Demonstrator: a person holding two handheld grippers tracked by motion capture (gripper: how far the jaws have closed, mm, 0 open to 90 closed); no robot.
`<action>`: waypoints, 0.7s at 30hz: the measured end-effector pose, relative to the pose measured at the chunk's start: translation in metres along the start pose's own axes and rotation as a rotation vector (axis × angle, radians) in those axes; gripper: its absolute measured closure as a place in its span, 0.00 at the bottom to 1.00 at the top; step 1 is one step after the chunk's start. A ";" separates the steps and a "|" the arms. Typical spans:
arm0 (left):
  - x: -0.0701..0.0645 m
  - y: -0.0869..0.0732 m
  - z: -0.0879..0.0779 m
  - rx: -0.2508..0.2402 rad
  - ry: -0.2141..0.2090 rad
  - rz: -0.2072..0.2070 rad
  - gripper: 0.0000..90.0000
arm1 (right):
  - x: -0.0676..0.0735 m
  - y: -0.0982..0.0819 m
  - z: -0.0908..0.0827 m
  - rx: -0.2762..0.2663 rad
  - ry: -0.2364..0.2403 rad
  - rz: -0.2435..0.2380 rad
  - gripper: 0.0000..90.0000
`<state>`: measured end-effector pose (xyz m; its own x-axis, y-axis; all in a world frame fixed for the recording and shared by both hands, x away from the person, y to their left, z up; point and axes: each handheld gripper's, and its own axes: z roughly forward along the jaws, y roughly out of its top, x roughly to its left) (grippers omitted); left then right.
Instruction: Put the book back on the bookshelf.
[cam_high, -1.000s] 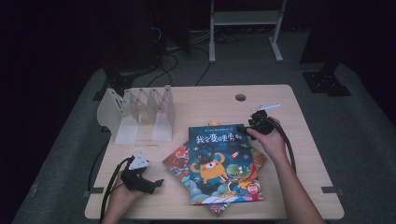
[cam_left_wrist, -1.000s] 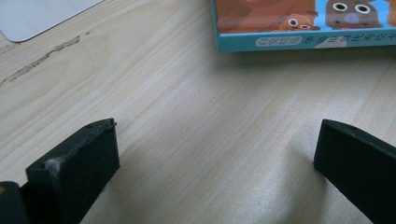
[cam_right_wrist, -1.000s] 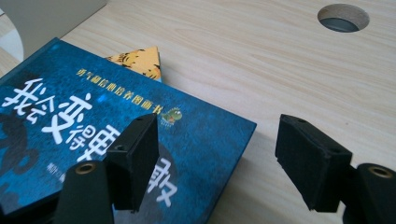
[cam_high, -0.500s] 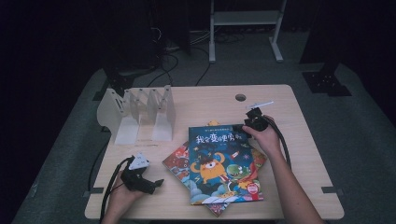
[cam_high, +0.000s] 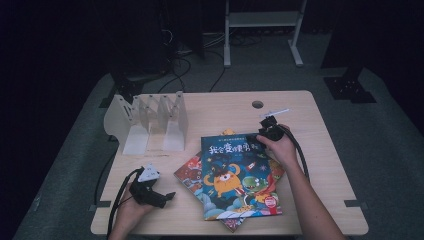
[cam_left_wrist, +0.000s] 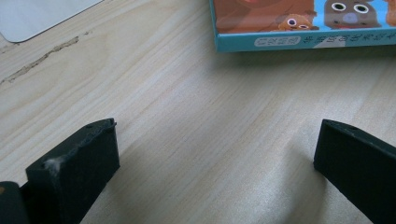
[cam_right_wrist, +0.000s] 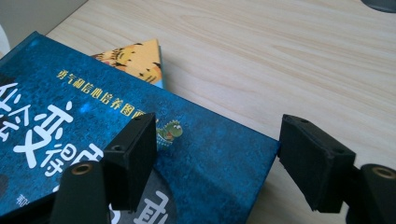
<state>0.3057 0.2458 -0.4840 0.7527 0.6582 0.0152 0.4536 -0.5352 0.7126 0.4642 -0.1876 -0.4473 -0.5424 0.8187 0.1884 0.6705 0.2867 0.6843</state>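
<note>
The right gripper is at the far right corner of the blue picture book, jaws apart; in the right gripper view one jaw lies over the cover and the other stands off the book's edge above the wooden table, neither visibly pressing; an orange book peeks out beyond; the left gripper rests wide open on bare wood, a light-blue book edge ahead of it; a white book rack stands well beyond.

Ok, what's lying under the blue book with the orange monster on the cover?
Under the blue book more picture books are stacked: a red cover sticks out at its left and an orange corner at its top edge. Their count and the rest of their covers are hidden.
</note>
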 end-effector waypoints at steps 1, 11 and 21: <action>0.000 0.000 0.000 0.000 0.000 0.000 0.00 | 0.002 0.001 0.001 0.002 0.006 0.000 0.31; 0.000 0.000 0.000 0.000 -0.005 0.005 0.00 | 0.019 0.006 0.008 0.014 0.027 -0.041 0.31; 0.000 0.000 0.000 0.000 -0.006 0.008 0.00 | 0.037 0.011 0.015 0.021 0.045 -0.104 0.32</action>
<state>0.3056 0.2457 -0.4840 0.7590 0.6509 0.0164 0.4480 -0.5404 0.7123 0.4589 -0.1466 -0.4436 -0.6312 0.7611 0.1491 0.6197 0.3793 0.6871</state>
